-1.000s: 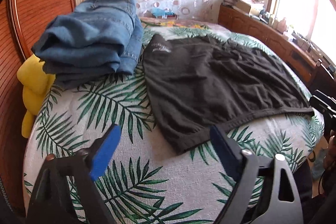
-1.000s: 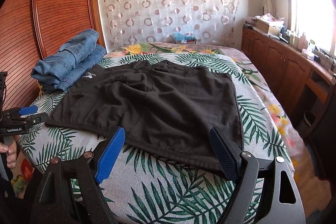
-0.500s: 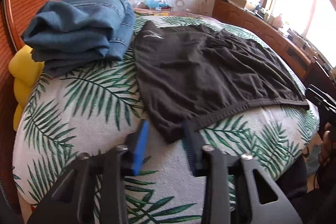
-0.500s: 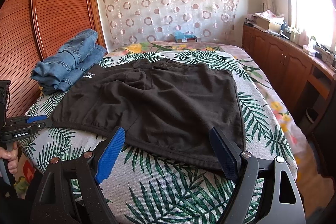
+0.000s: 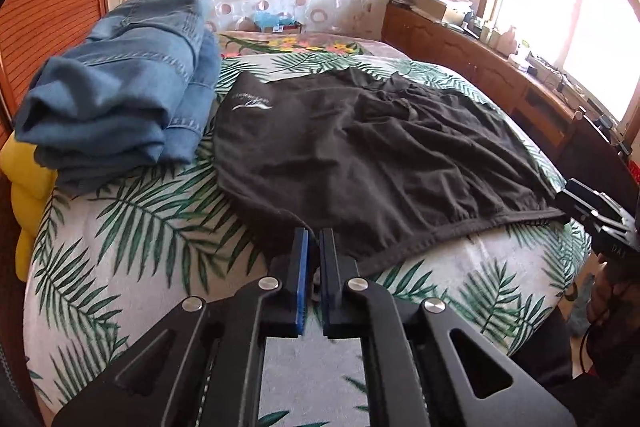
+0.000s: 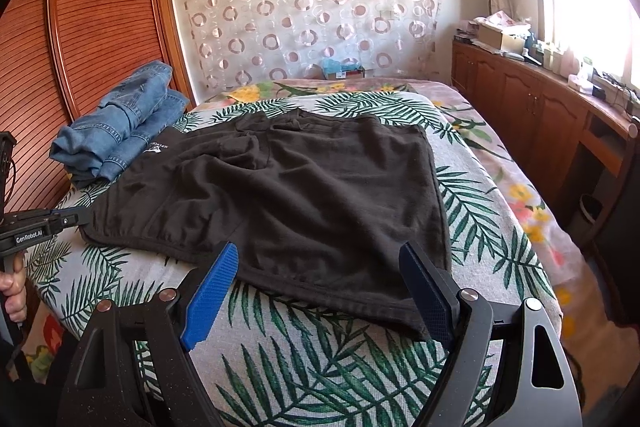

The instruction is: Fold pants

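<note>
black fabric, near corner: left gripper (image 5: 314,247) has its blue pads clamped together on the waistband corner of the black pants (image 5: 372,155); hem pinched between the pads, cloth slightly tented there.
right claw: right gripper (image 6: 320,277) stands wide apart, holding nothing; its blue pads straddle the other near hem of the pants, just above it, not touching that I can tell.
pants position: spread flat on the palm-leaf bedspread (image 6: 340,367), waistband toward the near edge, legs running away toward the curtain; wrinkles bunched around the crotch at the far middle.
step in hand: judged as getting both near corners gripped before lifting for the first fold; one side done, other not yet.
how to do it well: bring the right claw down onto the hem edge itself, bite both layers, not the bedspread; grab close to the corner so it matches the left grip.
then: lift both corners evenly, keep the edge taut between them, carry it over the pants so seams line up.
risk: thin bite on the left may slip; uneven lift will skew the fold.
beside pants: folded jeans (image 5: 120,83) touching the pants' far-left corner; keep the fold clear of them.
beyond pants: patterned curtain (image 6: 312,11).
</note>
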Demonstrator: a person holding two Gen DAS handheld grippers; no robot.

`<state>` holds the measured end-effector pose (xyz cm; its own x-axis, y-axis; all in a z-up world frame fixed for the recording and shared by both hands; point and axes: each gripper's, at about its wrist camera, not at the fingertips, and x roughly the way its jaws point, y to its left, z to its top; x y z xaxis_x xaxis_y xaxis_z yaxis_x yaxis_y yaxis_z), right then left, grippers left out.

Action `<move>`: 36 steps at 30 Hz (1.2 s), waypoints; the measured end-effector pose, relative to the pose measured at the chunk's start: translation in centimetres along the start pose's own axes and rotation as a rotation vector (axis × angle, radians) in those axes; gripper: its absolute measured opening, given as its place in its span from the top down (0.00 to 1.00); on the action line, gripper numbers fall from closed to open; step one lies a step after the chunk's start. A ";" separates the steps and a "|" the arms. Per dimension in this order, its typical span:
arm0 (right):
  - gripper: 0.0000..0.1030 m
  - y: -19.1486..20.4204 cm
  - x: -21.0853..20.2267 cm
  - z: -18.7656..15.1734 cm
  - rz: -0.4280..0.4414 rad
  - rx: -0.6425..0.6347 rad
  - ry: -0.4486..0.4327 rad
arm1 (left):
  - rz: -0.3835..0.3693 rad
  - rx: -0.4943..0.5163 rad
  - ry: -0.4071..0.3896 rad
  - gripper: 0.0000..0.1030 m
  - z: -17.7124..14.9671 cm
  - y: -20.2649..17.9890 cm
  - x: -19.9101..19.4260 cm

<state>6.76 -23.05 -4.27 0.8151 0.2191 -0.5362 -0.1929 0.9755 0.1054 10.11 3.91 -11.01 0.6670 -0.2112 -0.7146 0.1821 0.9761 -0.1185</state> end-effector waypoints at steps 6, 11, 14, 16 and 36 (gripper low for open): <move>0.18 -0.5 -0.2 -0.2 -0.015 0.017 0.000 | -0.037 0.073 -0.021 0.95 1.7 -2.5 0.1; 0.18 -1.0 -0.7 -0.1 -0.031 0.027 -0.012 | -0.090 0.143 -0.037 0.95 3.3 -5.8 0.8; 0.18 -1.7 -1.1 -0.3 -0.048 0.035 -0.019 | -0.126 0.177 -0.043 0.95 4.3 -7.7 1.0; 0.18 -2.3 -1.5 -0.5 -0.058 0.048 -0.023 | -0.148 0.201 -0.046 0.95 5.0 -9.1 1.2; 0.18 -2.6 -2.6 -1.3 -0.099 0.088 -0.031 | -0.256 0.281 -0.031 0.93 6.9 -16.5 1.8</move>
<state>4.40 -26.17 -4.19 0.8444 0.1203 -0.5220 -0.0625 0.9899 0.1270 13.29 -12.90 -5.65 0.5944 -0.4524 -0.6648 0.5344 0.8400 -0.0938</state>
